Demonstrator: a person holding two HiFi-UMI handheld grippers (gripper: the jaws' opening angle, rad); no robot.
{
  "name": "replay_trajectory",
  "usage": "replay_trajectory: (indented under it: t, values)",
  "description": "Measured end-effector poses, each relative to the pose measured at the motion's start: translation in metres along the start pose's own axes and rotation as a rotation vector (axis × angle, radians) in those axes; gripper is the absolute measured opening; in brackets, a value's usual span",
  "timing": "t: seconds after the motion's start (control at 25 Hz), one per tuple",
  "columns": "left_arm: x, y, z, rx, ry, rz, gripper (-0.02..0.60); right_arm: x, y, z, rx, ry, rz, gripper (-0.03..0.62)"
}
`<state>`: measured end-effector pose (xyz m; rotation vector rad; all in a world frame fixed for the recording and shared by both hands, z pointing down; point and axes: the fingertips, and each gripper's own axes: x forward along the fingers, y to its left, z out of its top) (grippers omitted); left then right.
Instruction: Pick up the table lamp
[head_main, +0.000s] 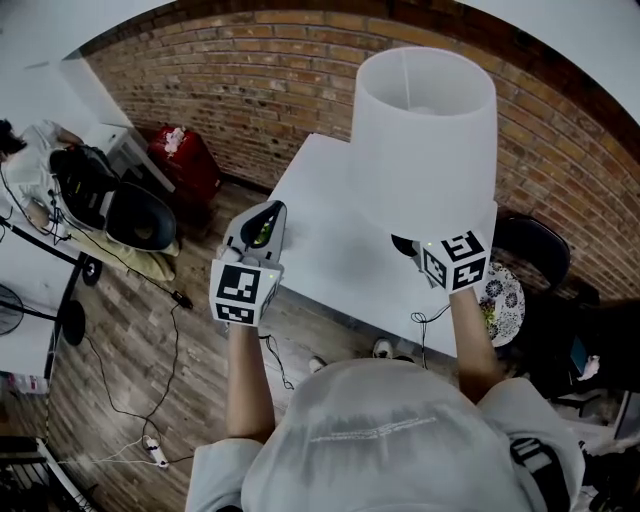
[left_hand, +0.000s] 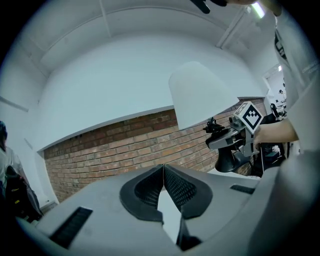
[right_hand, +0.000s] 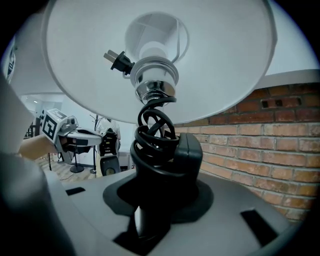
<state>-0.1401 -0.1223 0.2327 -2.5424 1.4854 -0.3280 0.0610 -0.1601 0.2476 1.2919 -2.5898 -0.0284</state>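
Observation:
The table lamp has a large white shade (head_main: 425, 130) that rises close under the head camera, above the white table (head_main: 320, 260). In the right gripper view its black stem (right_hand: 156, 150), wound with black cord, sits between the jaws of my right gripper (right_hand: 160, 172), which is shut on it. The plug (right_hand: 117, 61) hangs inside the shade (right_hand: 200, 65). My right gripper (head_main: 455, 262) is partly hidden under the shade. My left gripper (head_main: 258, 232) hovers at the table's left edge, apart from the lamp; its jaws (left_hand: 163, 175) are shut with nothing between them. The left gripper view shows the shade (left_hand: 200, 97) and black base (left_hand: 227, 161).
A brick wall (head_main: 250, 60) runs behind the table. A red bag (head_main: 185, 160) and a black chair (head_main: 140, 215) stand to the left on the wooden floor, with cables (head_main: 170, 330) trailing. A dark chair with a patterned cushion (head_main: 502, 295) is at the right.

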Motion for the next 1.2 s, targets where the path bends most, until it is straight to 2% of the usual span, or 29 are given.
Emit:
replay_trajectory:
  t: [0.32, 0.88, 1.2]
  values:
    - [-0.005, 0.005, 0.017, 0.024, -0.036, 0.016, 0.014, -0.002, 0.005, 0.008, -0.049, -0.015, -0.003, 0.127]
    - [-0.006, 0.004, -0.003, 0.021, 0.015, 0.013, 0.014, 0.002, 0.006, 0.002, -0.014, -0.022, 0.01, 0.127]
    - [-0.008, 0.005, -0.012, 0.002, 0.028, 0.025, 0.014, 0.004, 0.011, -0.002, -0.027, -0.019, 0.021, 0.127]
